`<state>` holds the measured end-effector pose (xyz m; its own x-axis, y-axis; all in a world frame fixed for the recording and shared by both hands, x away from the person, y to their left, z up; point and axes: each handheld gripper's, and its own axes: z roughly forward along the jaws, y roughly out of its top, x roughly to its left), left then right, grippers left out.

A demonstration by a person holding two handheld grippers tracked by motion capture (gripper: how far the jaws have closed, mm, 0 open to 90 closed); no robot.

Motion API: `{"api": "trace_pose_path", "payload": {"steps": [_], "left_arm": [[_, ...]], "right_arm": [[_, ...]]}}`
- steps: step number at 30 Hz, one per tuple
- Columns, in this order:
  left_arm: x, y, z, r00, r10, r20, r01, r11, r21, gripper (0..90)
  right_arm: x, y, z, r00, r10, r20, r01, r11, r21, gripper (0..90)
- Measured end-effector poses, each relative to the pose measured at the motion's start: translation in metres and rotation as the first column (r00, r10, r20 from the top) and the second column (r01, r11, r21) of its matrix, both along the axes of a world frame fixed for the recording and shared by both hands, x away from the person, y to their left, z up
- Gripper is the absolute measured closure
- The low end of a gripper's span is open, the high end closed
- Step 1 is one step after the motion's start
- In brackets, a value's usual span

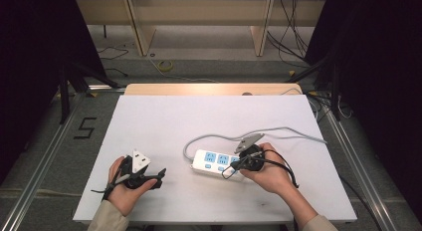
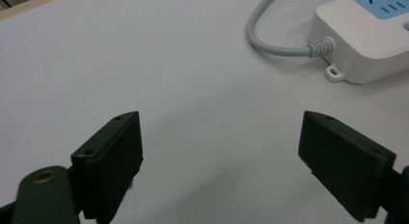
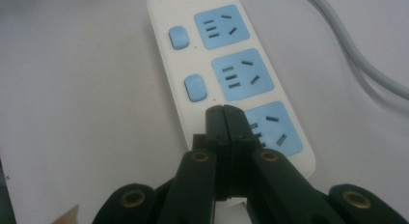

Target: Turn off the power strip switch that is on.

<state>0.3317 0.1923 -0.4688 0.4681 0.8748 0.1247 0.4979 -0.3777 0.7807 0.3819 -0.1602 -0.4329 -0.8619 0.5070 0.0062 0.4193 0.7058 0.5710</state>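
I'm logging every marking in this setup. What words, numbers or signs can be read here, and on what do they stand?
"5": a dark figure marked on the grey floor left of the table.
The power strip bears no readable word or brand; its blue sockets and blue switches carry no lettering.
Nothing can be read on the right gripper or the left gripper.

White power strip (image 1: 217,163) with three blue sockets and blue switches, lying flat on the bench, grey cord (image 1: 259,133) curving behind.
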Motion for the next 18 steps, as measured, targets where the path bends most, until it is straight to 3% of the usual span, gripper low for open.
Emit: {"api": "trace_pose_path", "payload": {"steps": [18], "left_arm": [[-0.0001,-0.0002,-0.0001,1.0000,-0.002,-0.002,0.002,1.0000,0.001,15.4]], "right_arm": [[0.0005,0.0043,-0.0034,0.9999,0.012,-0.005,-0.012,1.000,-0.025,90.0]]}}
